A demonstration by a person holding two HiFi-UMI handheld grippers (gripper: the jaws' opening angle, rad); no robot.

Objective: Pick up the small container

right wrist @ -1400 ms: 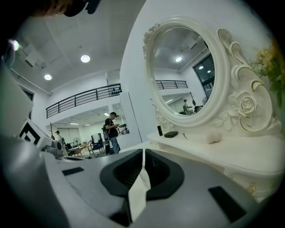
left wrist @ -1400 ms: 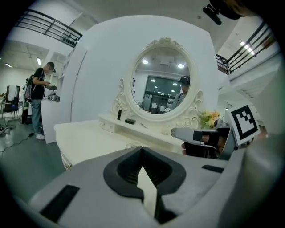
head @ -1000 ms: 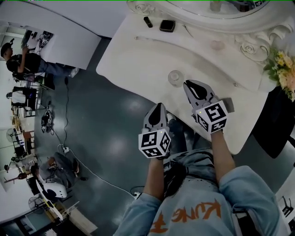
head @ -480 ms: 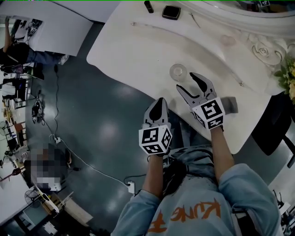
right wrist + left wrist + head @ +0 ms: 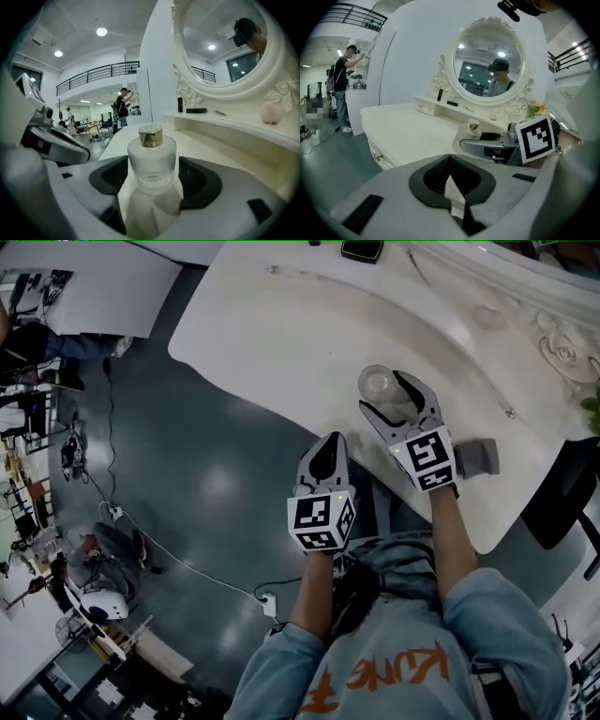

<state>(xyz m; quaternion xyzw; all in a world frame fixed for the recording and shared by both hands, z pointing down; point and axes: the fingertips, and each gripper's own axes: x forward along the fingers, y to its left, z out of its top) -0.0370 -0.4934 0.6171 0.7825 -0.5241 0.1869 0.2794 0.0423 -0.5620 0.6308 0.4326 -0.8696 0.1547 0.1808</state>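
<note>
The small container [image 5: 378, 383] is a frosted round bottle with a gold cap [image 5: 151, 161], upright near the front edge of the white dressing table [image 5: 281, 324]. My right gripper [image 5: 386, 393] has it between its two jaws, which are opening; a gap shows on either side and the pads [image 5: 199, 180] do not press on it. My left gripper [image 5: 329, 442] is shut with nothing in it, held over the floor just off the table's edge, left of the right one. In the left gripper view the bottle [image 5: 473, 130] stands beyond the right gripper [image 5: 487, 145].
An oval mirror [image 5: 490, 61] in a carved white frame stands at the table's back. On its shelf lie a black case [image 5: 362, 249] and a pink egg-shaped thing [image 5: 271, 113]. A grey block [image 5: 478, 456] sits by the right hand. Flowers [image 5: 538, 108] are at the right; people stand far off.
The right gripper went from shut to open and moved forward until the bottle stood between its jaws. The left gripper stayed shut and hardly moved.
</note>
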